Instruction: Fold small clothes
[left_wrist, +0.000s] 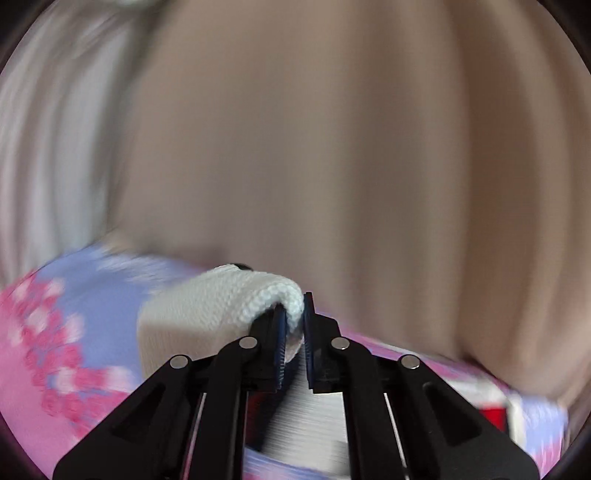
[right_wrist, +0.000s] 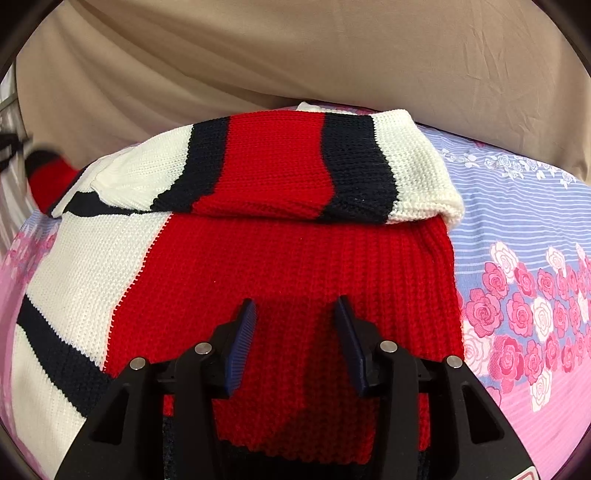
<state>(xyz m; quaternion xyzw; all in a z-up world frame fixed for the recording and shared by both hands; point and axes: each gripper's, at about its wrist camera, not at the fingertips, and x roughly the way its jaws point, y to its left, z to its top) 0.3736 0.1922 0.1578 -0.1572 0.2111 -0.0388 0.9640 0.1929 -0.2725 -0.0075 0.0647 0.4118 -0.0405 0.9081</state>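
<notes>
Two grippers: left gripper (left_wrist: 293, 325) clenched on white knit sweater (left_wrist: 236, 299) edge (blurred); right gripper (right_wrist: 295, 343) released above.

light: bright, even | left view: motion-blurred | right view: sharp | edges: fisheye-bowed, dark corners

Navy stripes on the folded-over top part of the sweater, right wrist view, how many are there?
2. One navy stripe runs left of the red band, the other navy stripe right of it. More may be hidden underneath the fold.
</notes>
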